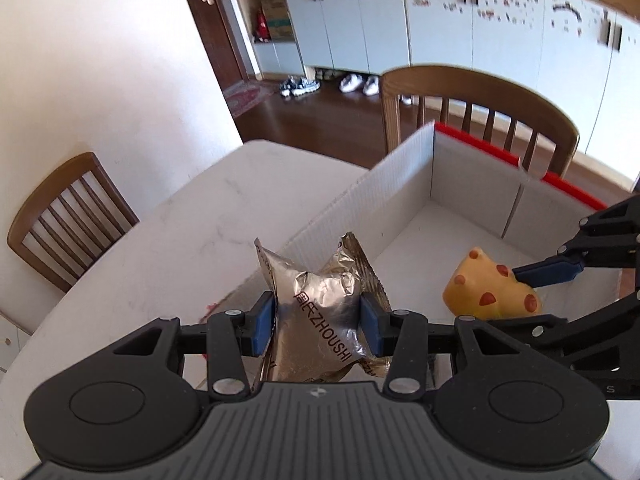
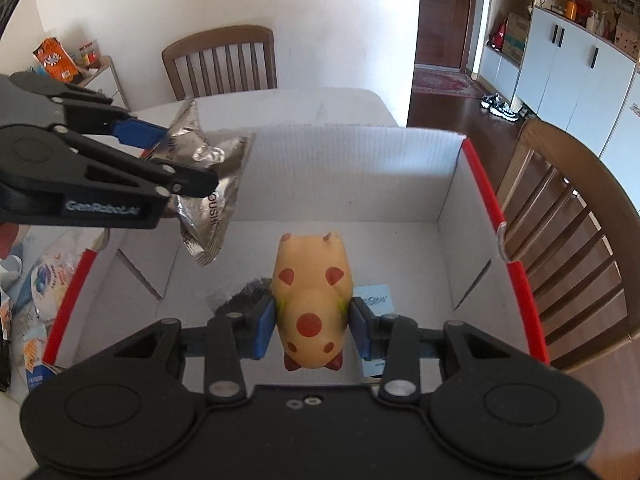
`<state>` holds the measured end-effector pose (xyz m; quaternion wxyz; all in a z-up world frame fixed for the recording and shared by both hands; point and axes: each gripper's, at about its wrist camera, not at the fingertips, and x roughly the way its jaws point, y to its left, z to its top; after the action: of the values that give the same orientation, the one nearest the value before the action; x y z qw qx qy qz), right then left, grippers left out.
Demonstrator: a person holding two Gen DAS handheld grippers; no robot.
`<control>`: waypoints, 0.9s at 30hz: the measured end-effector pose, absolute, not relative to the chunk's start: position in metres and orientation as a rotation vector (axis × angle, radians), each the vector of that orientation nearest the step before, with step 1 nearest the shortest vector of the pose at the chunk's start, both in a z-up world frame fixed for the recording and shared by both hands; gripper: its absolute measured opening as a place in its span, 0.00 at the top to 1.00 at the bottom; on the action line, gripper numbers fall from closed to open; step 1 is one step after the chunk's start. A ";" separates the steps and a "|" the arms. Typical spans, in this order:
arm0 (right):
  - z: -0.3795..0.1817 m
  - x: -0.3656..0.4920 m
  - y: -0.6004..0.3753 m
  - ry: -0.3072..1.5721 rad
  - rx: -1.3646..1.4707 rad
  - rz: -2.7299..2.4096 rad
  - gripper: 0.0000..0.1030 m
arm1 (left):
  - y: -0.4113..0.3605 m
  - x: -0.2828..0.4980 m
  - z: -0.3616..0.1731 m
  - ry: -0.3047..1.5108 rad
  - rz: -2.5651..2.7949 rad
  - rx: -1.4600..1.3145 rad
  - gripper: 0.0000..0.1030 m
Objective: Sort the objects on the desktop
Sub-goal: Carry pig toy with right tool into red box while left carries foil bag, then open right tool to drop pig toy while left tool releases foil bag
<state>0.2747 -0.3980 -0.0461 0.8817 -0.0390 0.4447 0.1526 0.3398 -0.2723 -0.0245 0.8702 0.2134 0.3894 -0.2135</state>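
"ZHOUSHI" foil packet [image 1: 320, 320] clamped in left tongs [image 1: 318, 322]; right tongs [image 2: 312, 322] grip spotted toy [image 2: 310, 300].

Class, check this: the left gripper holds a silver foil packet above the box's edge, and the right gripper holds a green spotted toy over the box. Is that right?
Not quite. The spotted toy in the right gripper is yellow with red-brown spots, as the right wrist view shows. The left gripper does hold the silver foil packet at the box edge.

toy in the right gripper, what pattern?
Yellow toy animal with reddish-brown spots, held by the right hand-held gripper; clearest in the right wrist view.
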 end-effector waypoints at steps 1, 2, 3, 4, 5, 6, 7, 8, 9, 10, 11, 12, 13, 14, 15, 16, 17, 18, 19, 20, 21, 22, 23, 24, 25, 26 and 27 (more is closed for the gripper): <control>-0.049 0.276 -0.397 0.934 -0.083 0.317 0.63 | -0.275 0.342 -0.027 0.832 -0.451 0.447 0.57; -0.051 0.278 -0.398 0.942 -0.084 0.316 0.63 | -0.277 0.343 -0.030 0.849 -0.458 0.445 0.57; -0.054 0.280 -0.398 0.953 -0.083 0.313 0.63 | -0.280 0.343 -0.033 0.866 -0.467 0.443 0.57; -0.057 0.282 -0.398 0.967 -0.082 0.312 0.63 | -0.284 0.343 -0.036 0.880 -0.476 0.450 0.57; -0.059 0.285 -0.400 0.979 -0.082 0.314 0.63 | -0.287 0.343 -0.039 0.893 -0.483 0.463 0.57; -0.061 0.286 -0.400 0.991 -0.084 0.317 0.63 | -0.289 0.343 -0.042 0.909 -0.487 0.475 0.57; -0.062 0.287 -0.400 1.000 -0.089 0.321 0.63 | -0.291 0.343 -0.045 0.925 -0.490 0.484 0.57; -0.064 0.287 -0.400 1.010 -0.098 0.329 0.63 | -0.292 0.343 -0.048 0.940 -0.494 0.485 0.57; -0.065 0.287 -0.400 1.020 -0.105 0.340 0.63 | -0.293 0.343 -0.051 0.958 -0.503 0.479 0.57; -0.066 0.287 -0.399 1.028 -0.111 0.348 0.63 | -0.293 0.343 -0.053 0.978 -0.520 0.469 0.57; -0.067 0.287 -0.399 1.041 -0.121 0.355 0.63 | -0.294 0.342 -0.054 0.988 -0.533 0.465 0.57; -0.068 0.288 -0.399 1.051 -0.126 0.360 0.63 | -0.296 0.342 -0.056 0.998 -0.544 0.470 0.57; -0.069 0.288 -0.400 1.063 -0.131 0.361 0.63 | -0.298 0.341 -0.058 1.005 -0.550 0.481 0.57; -0.071 0.289 -0.400 1.076 -0.135 0.359 0.63 | -0.300 0.339 -0.060 1.006 -0.551 0.492 0.57; -0.073 0.290 -0.400 1.088 -0.137 0.358 0.63 | -0.301 0.340 -0.061 1.010 -0.553 0.498 0.57; -0.075 0.291 -0.400 1.098 -0.137 0.359 0.63 | -0.301 0.340 -0.063 1.020 -0.556 0.497 0.57; -0.076 0.292 -0.401 1.107 -0.136 0.358 0.63 | -0.301 0.341 -0.063 1.029 -0.556 0.493 0.57; -0.077 0.292 -0.401 1.110 -0.134 0.359 0.62 | -0.301 0.342 -0.063 1.035 -0.554 0.491 0.57; -0.077 0.292 -0.401 1.109 -0.136 0.361 0.62 | -0.301 0.344 -0.064 1.043 -0.554 0.489 0.57; -0.077 0.292 -0.401 1.111 -0.138 0.362 0.62 | -0.301 0.346 -0.065 1.051 -0.552 0.485 0.57; -0.077 0.292 -0.401 1.113 -0.135 0.361 0.62 | -0.300 0.347 -0.066 1.056 -0.549 0.482 0.56; -0.077 0.292 -0.400 1.114 -0.137 0.361 0.61 | -0.299 0.348 -0.066 1.057 -0.546 0.478 0.56; -0.077 0.292 -0.400 1.114 -0.144 0.365 0.60 | -0.298 0.348 -0.066 1.059 -0.544 0.476 0.56; -0.077 0.293 -0.401 1.115 -0.147 0.367 0.59 | -0.298 0.348 -0.066 1.059 -0.543 0.474 0.56; -0.076 0.293 -0.401 1.114 -0.150 0.367 0.58 | -0.297 0.348 -0.065 1.055 -0.537 0.475 0.54; -0.076 0.292 -0.402 1.114 -0.152 0.369 0.58 | -0.298 0.347 -0.065 1.049 -0.528 0.479 0.47; -0.075 0.292 -0.402 1.113 -0.156 0.370 0.58 | -0.298 0.347 -0.064 1.042 -0.525 0.479 0.42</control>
<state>0.2919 -0.4021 -0.0748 0.8300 -0.0733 0.5247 0.1743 0.3467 -0.2981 -0.0635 0.8076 0.2240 0.4873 -0.2453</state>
